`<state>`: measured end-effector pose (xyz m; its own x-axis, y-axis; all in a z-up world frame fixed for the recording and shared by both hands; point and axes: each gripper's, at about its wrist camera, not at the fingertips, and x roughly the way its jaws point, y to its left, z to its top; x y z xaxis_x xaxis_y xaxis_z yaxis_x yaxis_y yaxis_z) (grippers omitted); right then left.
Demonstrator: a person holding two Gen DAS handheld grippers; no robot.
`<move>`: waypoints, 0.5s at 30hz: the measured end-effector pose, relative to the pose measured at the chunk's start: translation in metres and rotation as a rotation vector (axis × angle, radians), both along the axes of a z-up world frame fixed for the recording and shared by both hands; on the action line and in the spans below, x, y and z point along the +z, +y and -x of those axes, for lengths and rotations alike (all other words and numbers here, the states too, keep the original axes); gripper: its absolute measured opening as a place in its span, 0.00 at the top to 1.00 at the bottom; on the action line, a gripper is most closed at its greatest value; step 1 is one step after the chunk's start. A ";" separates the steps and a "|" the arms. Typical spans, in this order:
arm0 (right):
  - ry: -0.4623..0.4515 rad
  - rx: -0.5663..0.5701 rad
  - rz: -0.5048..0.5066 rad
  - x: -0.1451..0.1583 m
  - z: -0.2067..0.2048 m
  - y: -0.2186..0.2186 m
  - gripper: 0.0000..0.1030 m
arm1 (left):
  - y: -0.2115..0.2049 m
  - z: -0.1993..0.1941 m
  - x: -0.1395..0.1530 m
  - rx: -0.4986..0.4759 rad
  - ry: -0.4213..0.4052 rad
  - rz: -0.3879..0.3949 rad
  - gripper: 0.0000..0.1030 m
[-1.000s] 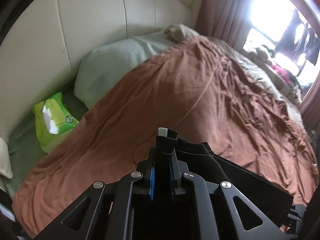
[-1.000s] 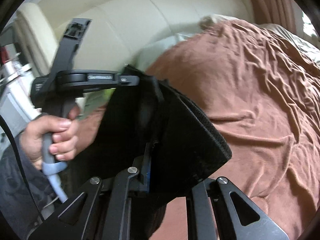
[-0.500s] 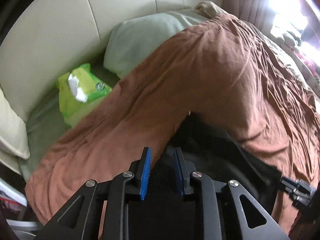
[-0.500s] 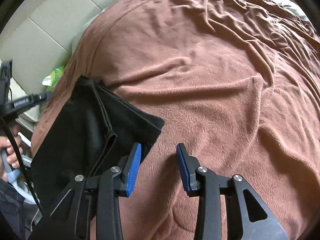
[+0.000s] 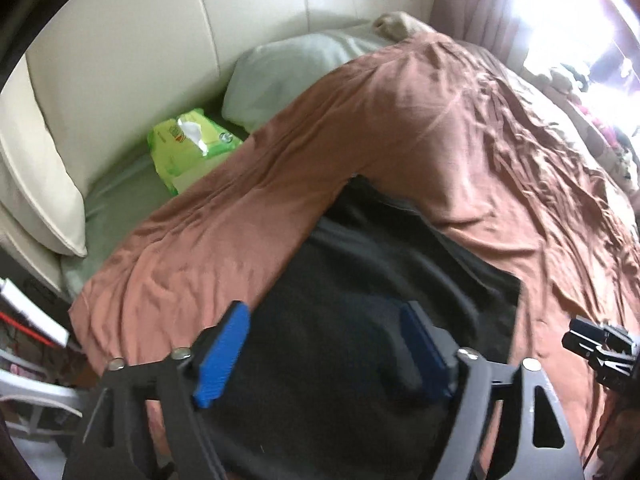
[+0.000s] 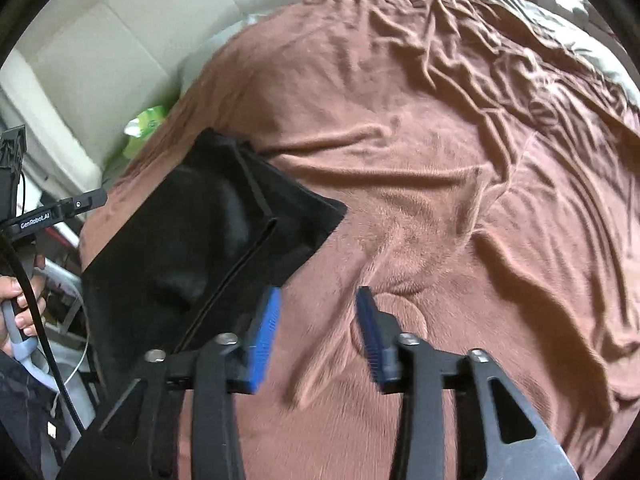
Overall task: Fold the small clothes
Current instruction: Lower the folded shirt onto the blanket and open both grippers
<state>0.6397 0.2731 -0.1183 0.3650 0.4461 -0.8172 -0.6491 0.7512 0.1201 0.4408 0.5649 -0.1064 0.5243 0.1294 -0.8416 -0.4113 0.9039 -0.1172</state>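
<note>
A black garment (image 5: 384,288) (image 6: 200,240) lies flat on the brown blanket (image 5: 460,128) (image 6: 460,160) near the bed's edge, with a folded seam running along it. My left gripper (image 5: 324,344) hovers above it, its jaws opening wide, and the blue pads (image 5: 222,356) touch nothing. My right gripper (image 6: 316,328) is to the right of the garment's corner, over bare blanket. Its jaws are opening too, with nothing between them. The left tool's black body (image 6: 52,212) and the hand holding it show at the left edge of the right wrist view.
A green wet-wipes pack (image 5: 192,140) (image 6: 146,120) lies on the pale green sheet by a pale pillow (image 5: 296,68). A cream padded headboard (image 5: 160,40) stands behind. Curtains and a bright window (image 5: 568,20) are far right. Clutter sits beside the bed at lower left.
Both grippers let go of the black garment, which now lies flat on the blanket. Their jaws spread apart, and the right one moved off to the garment's right side.
</note>
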 end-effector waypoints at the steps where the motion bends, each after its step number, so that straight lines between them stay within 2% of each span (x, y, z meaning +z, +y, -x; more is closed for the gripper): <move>1: -0.017 -0.004 -0.001 0.009 0.007 -0.004 0.32 | -0.006 0.004 0.005 -0.009 -0.003 0.002 0.14; 4: -0.041 -0.019 -0.010 0.034 0.026 -0.017 0.17 | -0.029 0.016 0.022 -0.051 -0.019 0.018 0.06; 7: -0.036 -0.027 -0.011 0.049 0.043 -0.029 0.07 | -0.049 0.026 0.038 -0.075 -0.033 0.018 0.03; 13: -0.096 -0.079 -0.016 0.095 0.078 -0.058 0.06 | -0.083 0.052 0.071 -0.057 -0.038 -0.001 0.00; 15: -0.116 -0.098 -0.025 0.113 0.094 -0.068 0.03 | -0.092 0.062 0.083 -0.060 -0.050 -0.001 0.00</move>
<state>0.5454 0.2056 -0.0057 0.4989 0.4235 -0.7561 -0.5833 0.8094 0.0685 0.3786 0.4725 -0.0232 0.5722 0.0969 -0.8144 -0.3497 0.9270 -0.1354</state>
